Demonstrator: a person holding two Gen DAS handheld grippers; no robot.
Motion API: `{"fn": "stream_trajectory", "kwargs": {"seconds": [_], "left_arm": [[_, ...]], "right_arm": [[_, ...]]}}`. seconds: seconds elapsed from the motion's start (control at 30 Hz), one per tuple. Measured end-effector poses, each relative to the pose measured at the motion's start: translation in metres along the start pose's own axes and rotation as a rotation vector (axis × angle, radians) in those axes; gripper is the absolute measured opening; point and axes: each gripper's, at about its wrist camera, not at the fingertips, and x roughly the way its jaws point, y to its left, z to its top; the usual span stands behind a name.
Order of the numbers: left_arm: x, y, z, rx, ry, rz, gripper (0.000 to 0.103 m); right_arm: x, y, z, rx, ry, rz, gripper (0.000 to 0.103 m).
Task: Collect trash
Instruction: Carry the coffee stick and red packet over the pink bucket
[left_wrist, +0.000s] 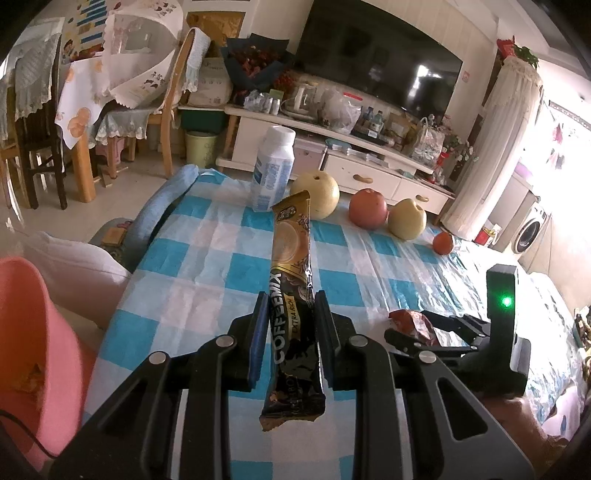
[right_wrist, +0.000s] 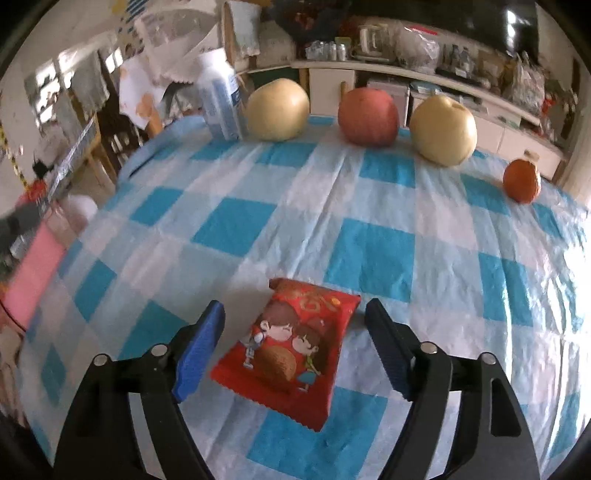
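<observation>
My left gripper (left_wrist: 291, 299) is shut on a black and gold coffee mix sachet (left_wrist: 291, 254), which stands upright between the pads above the checked tablecloth (left_wrist: 207, 266). A red snack packet (right_wrist: 291, 350) with cartoon figures lies flat on the cloth. My right gripper (right_wrist: 295, 306) is open, one finger on each side of the packet, with gaps between pads and packet. The left wrist view shows that packet (left_wrist: 410, 323) and the right gripper (left_wrist: 428, 332) low at the right. A pink bin (left_wrist: 33, 332) stands off the table's left edge.
Along the table's far edge stand a white bottle (right_wrist: 219, 99), a yellow pear (right_wrist: 277, 109), a red apple (right_wrist: 367, 116), a second pear (right_wrist: 443, 129) and a small orange fruit (right_wrist: 521, 181). Beyond are a TV cabinet (left_wrist: 332, 147) and chairs.
</observation>
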Motion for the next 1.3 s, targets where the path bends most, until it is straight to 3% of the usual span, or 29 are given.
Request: {"fn": "stream_trajectory", "kwargs": {"seconds": [0.1,0.2,0.53,0.77,1.03,1.3], "left_arm": [[-0.003,0.004,0.0,-0.003,-0.001,0.004,0.027],[-0.006,0.007,0.0,-0.007,-0.002,0.005,0.027],[-0.018,0.016,0.003,-0.01,-0.021,0.011,0.027],[-0.037,0.028,0.008,-0.04,-0.071,0.025,0.027],[-0.068,0.059,0.018,-0.135,-0.148,0.035,0.027],[-0.103,0.136,0.018,-0.286,-0.169,0.173,0.027]], "right_arm": [[-0.002,-0.001,-0.001,-0.004,-0.018,0.0,0.075],[-0.001,-0.001,-0.001,-0.003,-0.012,-0.025,0.05],[-0.01,-0.001,-0.006,0.03,-0.042,-0.081,0.043],[-0.028,0.02,-0.007,0.054,-0.081,-0.038,0.042],[-0.058,0.092,0.007,0.038,-0.147,0.129,0.042],[-0.075,0.199,0.038,-0.004,-0.197,0.383,0.042]]}}
